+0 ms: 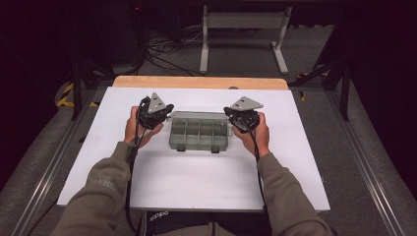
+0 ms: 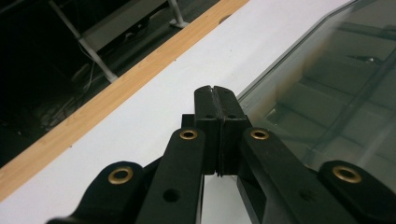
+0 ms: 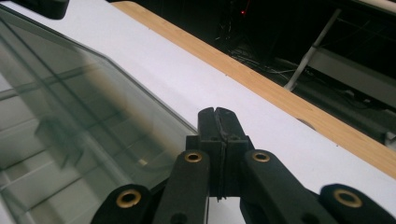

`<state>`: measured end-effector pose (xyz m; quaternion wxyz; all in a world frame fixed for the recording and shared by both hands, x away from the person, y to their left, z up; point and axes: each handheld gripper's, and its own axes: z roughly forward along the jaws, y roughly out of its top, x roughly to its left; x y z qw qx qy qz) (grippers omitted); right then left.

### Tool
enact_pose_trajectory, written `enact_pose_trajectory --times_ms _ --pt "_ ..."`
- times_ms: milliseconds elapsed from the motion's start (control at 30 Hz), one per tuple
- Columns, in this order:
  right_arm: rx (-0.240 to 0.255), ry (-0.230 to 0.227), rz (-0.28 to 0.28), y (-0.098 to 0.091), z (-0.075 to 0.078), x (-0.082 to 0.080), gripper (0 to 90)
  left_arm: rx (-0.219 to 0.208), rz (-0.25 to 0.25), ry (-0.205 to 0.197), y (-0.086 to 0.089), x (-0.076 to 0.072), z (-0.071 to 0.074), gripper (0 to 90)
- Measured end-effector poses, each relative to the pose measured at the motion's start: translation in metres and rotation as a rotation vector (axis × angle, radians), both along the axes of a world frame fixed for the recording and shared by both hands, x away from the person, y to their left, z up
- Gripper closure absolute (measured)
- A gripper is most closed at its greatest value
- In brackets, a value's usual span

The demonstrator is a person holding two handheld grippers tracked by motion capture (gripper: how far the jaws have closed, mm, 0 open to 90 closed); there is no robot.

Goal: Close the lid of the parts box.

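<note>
In the high view, two olive sleeves (image 1: 101,196) rise from the bottom edge over the white table (image 1: 196,182). At centre frame lies the clear compartment box (image 1: 199,132), lid down, with dividers showing through. The left gripper (image 1: 166,111) sits just left of the box's upper-left corner, the right gripper (image 1: 230,114) just right of its upper-right corner. In each gripper view the jaws are pressed together with nothing between them, tips just beside the lid's edge (image 2: 299,60); contact cannot be told. Beyond, the wooden strip (image 1: 199,82) crosses the upper middle.
</note>
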<state>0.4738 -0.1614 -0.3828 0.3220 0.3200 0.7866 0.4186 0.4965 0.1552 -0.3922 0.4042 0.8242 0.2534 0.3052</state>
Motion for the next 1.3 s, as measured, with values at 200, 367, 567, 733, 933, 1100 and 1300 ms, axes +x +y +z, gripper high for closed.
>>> enact_pose_trajectory --times_ms 200,367,567,733,933,1100,1300 --pt "-0.024 0.006 0.039 0.007 -0.004 -0.011 90.0 0.010 -0.032 -0.010 -0.001 -0.013 -0.001 89.5" --pt "-0.016 0.017 0.066 0.007 -0.009 -0.020 90.0 0.005 -0.076 -0.004 0.000 -0.025 -0.002 89.5" --pt "-0.015 0.042 0.091 0.005 -0.015 -0.033 90.0 0.020 -0.115 0.002 -0.002 -0.040 -0.006 89.5" --pt "-0.013 0.040 0.108 0.004 -0.017 -0.042 90.0 0.040 -0.151 0.006 -0.004 -0.056 -0.014 89.5" --pt "-0.016 0.045 0.127 0.004 -0.021 -0.049 90.0 0.037 -0.165 0.026 -0.003 -0.064 -0.023 89.5" --pt "-0.019 0.057 0.133 0.005 -0.028 -0.051 90.0 0.033 -0.173 0.028 -0.004 -0.064 -0.025 89.4" --pt "-0.025 0.069 0.131 0.005 -0.034 -0.052 90.0 0.042 -0.180 0.034 -0.005 -0.064 -0.029 89.4"
